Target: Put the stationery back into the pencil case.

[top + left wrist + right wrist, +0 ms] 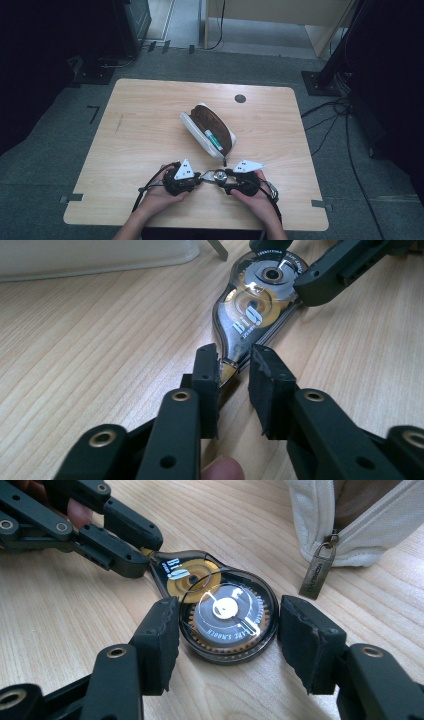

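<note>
Nearest the lens: left gripper (pixel 234 371) pinched on the narrow tip of the clear teardrop-shaped plastic correction-tape dispenser (pixel 220 607), frame centre on wood. Right gripper (pixel 227 640) apart, straddling its round end, right pad short of contact. Close evenly, keep flat, clear of the zipper pull (pixel 317 571).

On the one light wooden table (pixel 140 130) there are one clear round correction tape dispenser (pixel 220 612), one open white pencil case (pixel 192 129), and two black grippers, left (pixel 235 365) and right (pixel 227 630).
</note>
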The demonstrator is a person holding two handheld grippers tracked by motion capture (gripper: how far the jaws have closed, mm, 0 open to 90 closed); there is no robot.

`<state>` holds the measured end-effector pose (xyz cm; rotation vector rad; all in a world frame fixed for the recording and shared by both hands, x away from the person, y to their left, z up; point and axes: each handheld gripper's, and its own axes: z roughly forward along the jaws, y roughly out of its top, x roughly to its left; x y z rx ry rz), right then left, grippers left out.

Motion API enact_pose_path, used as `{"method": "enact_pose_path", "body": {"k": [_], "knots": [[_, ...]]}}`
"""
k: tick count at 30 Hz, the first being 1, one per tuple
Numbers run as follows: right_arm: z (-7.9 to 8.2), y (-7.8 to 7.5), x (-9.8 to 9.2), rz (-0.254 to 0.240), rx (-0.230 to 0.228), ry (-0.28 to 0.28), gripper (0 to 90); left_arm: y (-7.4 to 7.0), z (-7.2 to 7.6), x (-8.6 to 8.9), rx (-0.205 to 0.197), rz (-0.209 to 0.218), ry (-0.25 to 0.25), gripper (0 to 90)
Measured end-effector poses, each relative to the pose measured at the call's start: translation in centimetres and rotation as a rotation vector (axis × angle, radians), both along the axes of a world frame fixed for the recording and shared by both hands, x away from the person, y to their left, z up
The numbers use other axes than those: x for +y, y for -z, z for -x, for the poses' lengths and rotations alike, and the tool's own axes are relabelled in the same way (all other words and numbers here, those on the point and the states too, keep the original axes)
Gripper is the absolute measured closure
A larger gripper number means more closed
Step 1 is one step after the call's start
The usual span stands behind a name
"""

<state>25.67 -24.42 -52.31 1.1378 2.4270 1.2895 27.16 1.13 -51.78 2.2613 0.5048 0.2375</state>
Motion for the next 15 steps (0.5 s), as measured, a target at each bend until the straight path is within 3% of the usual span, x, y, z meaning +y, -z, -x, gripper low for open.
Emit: {"method": "enact_pose_path", "body": {"k": [6, 15], "knots": [[-0.03, 0.0, -0.18, 0.009, -0.009, 0.016, 43.7, -0.02, 0.43, -0.03, -0.023, -0.009, 0.018, 82.7], [-0.01, 0.0, -0.14, 0.007, -0.006, 0.003, 40.5, -0.34, 0.39, 0.13, 0.002, 0.027, 0.043, 82.9]]}}
